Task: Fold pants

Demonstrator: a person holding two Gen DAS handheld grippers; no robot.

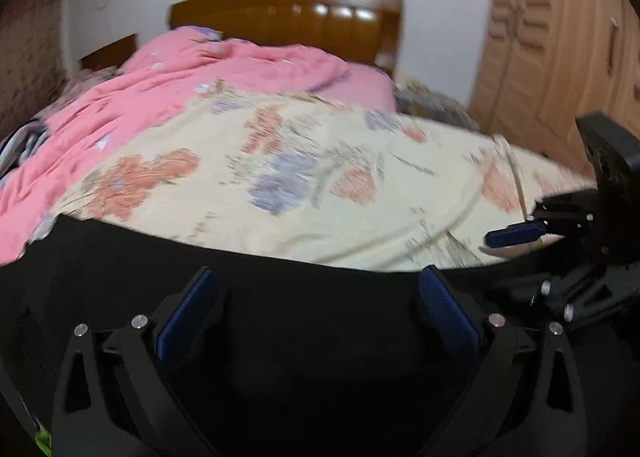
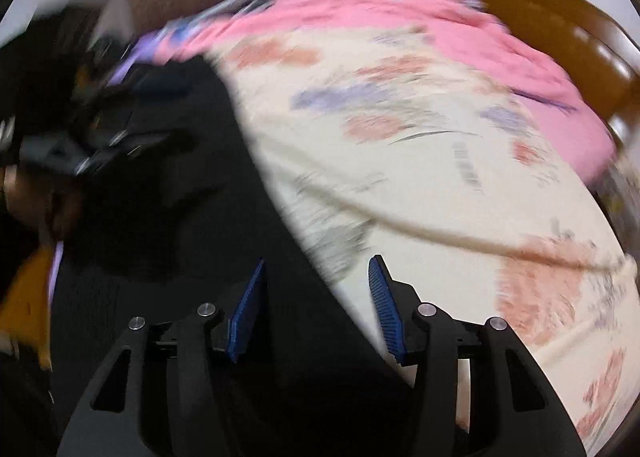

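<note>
Left wrist view: black pants (image 1: 280, 337) fill the whole lower part of the picture, spread flat on a bed. Their far edge runs as a long, slightly curved line from left to right, and past it lies a cream bedsheet (image 1: 320, 185) printed with orange and purple flowers. The left gripper (image 1: 316, 283) hovers over the dark cloth with its two blue-padded fingers (image 1: 188, 317) spread wide apart and nothing between them.

At the right edge of this view the right gripper (image 1: 516, 247) reaches in sideways at the pants' far edge. One blue pad shows there, and I cannot tell from this angle how wide it stands.

Right wrist view: the pants (image 2: 180, 237) cover the left and lower middle, and their edge cuts diagonally from upper left down to the right. The right gripper (image 2: 318, 271) sits over that edge with its fingers apart, the left finger above black cloth and the right finger above the floral sheet (image 2: 420, 185). Nothing is held. The left gripper (image 2: 120, 137) appears blurred at the far left over the pants.

Beyond the pants, a broad stretch of sheet lies bare. Farther back a rumpled pink blanket (image 1: 200, 73) is heaped toward a glossy brown wooden headboard (image 1: 288, 13). A light wooden wardrobe (image 1: 560, 57) stands at the right, against a white wall. Both pictures are motion-blurred.
</note>
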